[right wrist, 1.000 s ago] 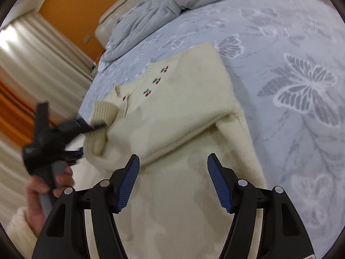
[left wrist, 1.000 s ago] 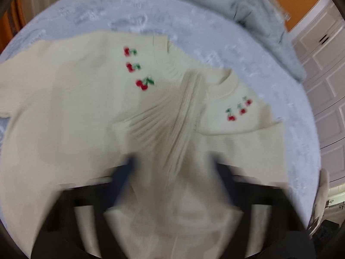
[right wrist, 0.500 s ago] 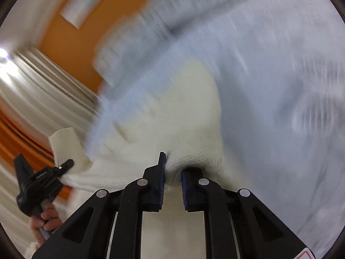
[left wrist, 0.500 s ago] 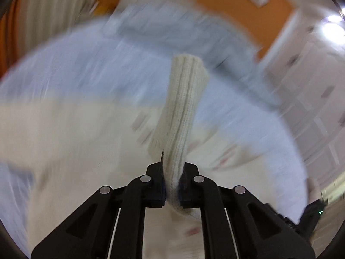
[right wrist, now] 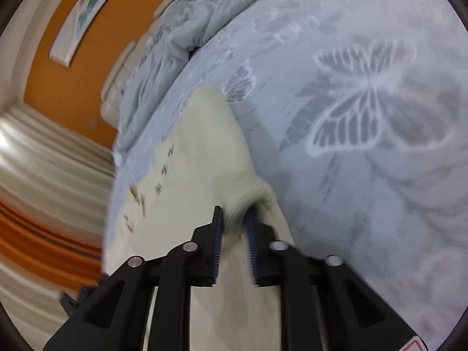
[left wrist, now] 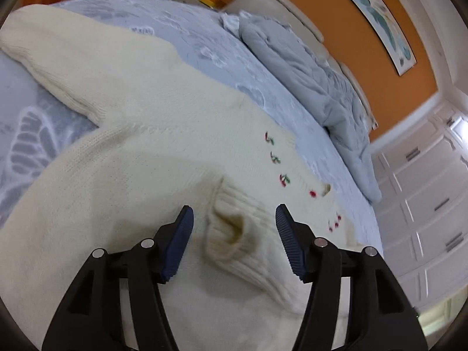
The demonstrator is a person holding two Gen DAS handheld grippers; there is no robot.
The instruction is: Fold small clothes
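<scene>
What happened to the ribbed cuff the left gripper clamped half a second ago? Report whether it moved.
Yes. The ribbed cuff dropped from the left gripper, now open, and lies on the sweater below the cherries.

A bed (left wrist: 204, 44) covered in a pale blue sheet printed with grey-and-white butterflies (right wrist: 359, 102) fills most of both views, with a rumpled grey duvet (left wrist: 316, 82) bunched toward its cushioned cream headboard (left wrist: 292, 8). Behind the headboard stands an orange wall (left wrist: 365, 29) bearing a white-framed picture (left wrist: 377, 14) at 1 o'clock in the left wrist view. White panelled wardrobe doors (left wrist: 424, 204) occupy 3 o'clock there, while pale pleated curtains (right wrist: 44, 158) with an orange band (right wrist: 44, 234) hang at 9 o'clock in the right wrist view.
</scene>
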